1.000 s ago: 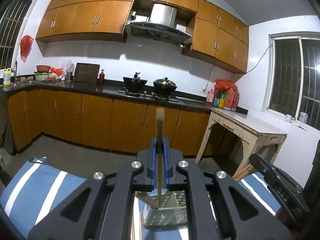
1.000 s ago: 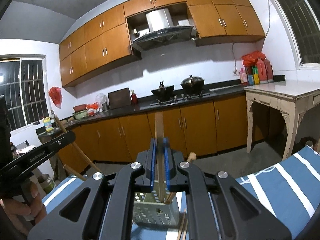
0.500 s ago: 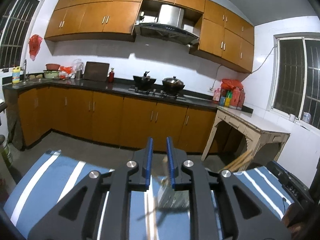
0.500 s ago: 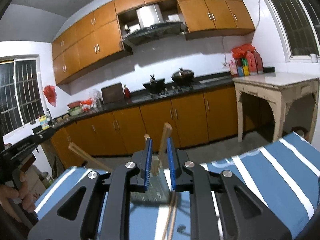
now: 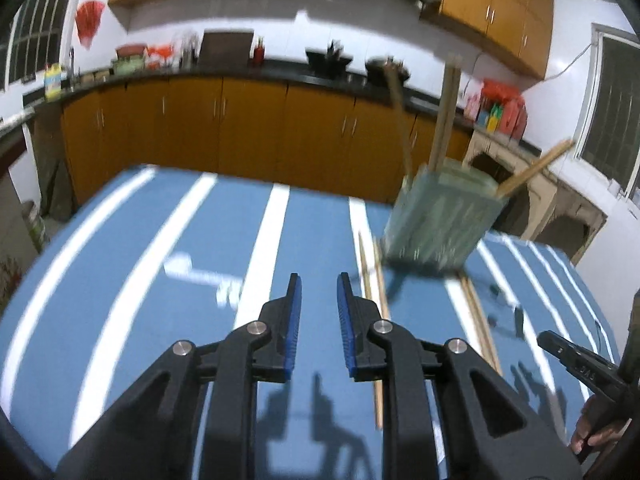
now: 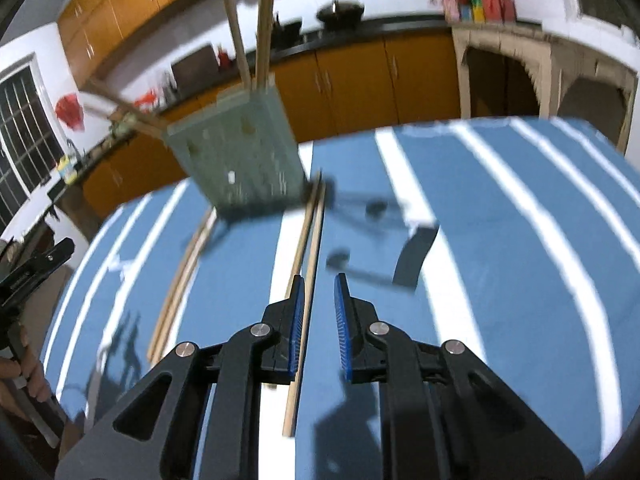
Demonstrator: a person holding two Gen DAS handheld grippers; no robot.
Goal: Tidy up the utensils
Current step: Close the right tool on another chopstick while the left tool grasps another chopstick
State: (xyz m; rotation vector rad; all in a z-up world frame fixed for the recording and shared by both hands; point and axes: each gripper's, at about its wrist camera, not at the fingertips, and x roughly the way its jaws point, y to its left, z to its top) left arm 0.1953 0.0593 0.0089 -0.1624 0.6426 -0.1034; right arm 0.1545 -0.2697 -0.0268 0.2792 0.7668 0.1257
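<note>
Both grippers now stand open and empty: the left gripper (image 5: pixel 318 280) and right gripper (image 6: pixel 318 280) no longer clamp chopsticks, which stand in the perforated holder (image 5: pixel 440 216), and both cameras tip down toward the striped worktop (image 5: pixel 160 260).

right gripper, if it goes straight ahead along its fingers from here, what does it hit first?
Probably the striped tablecloth. The right gripper is open and tilted down at it. The chopstick pair lies just left of that line, close to the left finger, and the holder stands farther left. Depth is unclear in the blur.
</note>
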